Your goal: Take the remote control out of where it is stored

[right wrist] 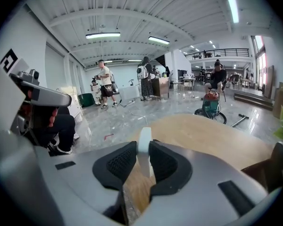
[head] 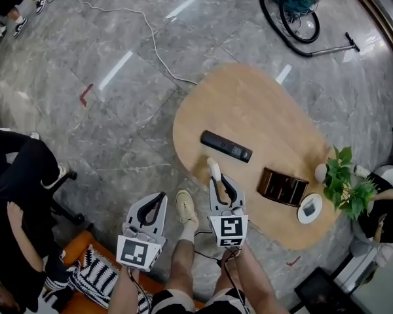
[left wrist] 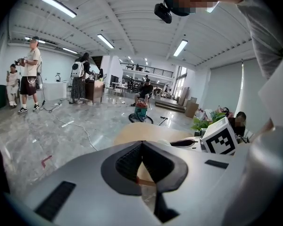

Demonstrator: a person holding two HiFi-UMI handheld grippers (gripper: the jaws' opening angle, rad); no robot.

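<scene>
My right gripper (head: 217, 180) is shut on a slim white remote (head: 213, 170) that sticks out past its fingertips, over the near edge of the oval wooden table (head: 249, 103). In the right gripper view the white remote (right wrist: 144, 153) stands upright, clamped between the dark pads (right wrist: 120, 165). A black remote (head: 226, 145) lies flat on the table just beyond it. A dark brown holder (head: 283, 186) sits to the right. My left gripper (head: 158, 199) hangs off the table's left side, over the floor; its jaws (left wrist: 141, 146) meet at the tips with nothing between them.
A potted plant (head: 347, 185) and a small white round dish (head: 310, 208) stand at the table's right end. A vacuum cleaner (head: 296, 8) and a white cable (head: 150, 38) lie on the grey floor beyond. A seated person in black (head: 16, 195) is at left.
</scene>
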